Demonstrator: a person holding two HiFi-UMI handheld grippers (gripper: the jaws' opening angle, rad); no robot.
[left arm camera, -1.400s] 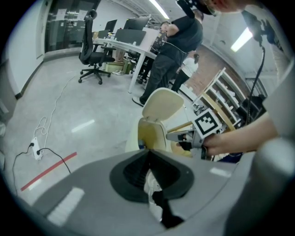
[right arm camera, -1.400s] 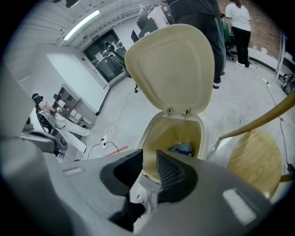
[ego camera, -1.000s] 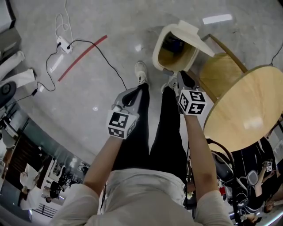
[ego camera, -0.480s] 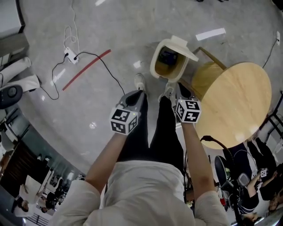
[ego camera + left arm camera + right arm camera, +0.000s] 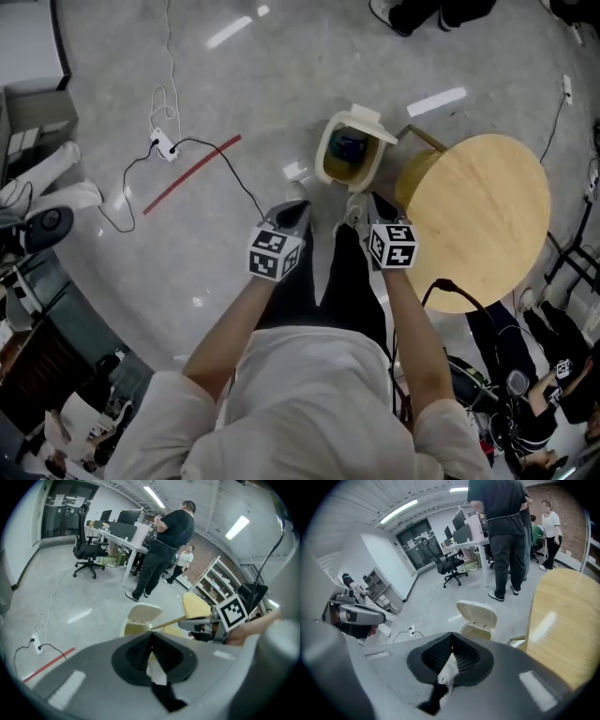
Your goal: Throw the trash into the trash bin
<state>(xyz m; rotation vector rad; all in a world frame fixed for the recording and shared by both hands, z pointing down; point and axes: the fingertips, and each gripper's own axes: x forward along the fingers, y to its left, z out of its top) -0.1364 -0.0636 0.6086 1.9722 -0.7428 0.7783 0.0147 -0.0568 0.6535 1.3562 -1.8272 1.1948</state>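
Note:
A cream trash bin stands on the grey floor with its lid swung up; something dark blue lies inside. Both grippers hover high above the floor, on my side of the bin. My left gripper has its jaws together, with nothing between them. My right gripper has just been closing and is now shut and holding nothing. The bin shows past the left jaws, and the bin appears past the right ones too. No loose trash is visible outside the bin.
A round wooden table and a wooden chair stand right of the bin. A power strip with cable and a red tape line lie to the left. People stand by desks beyond. My own shoes are near the bin.
Both grippers and the head camera have risen away from the bin, which now looks smaller and farther below. The grippers have kept their side-by-side spacing.

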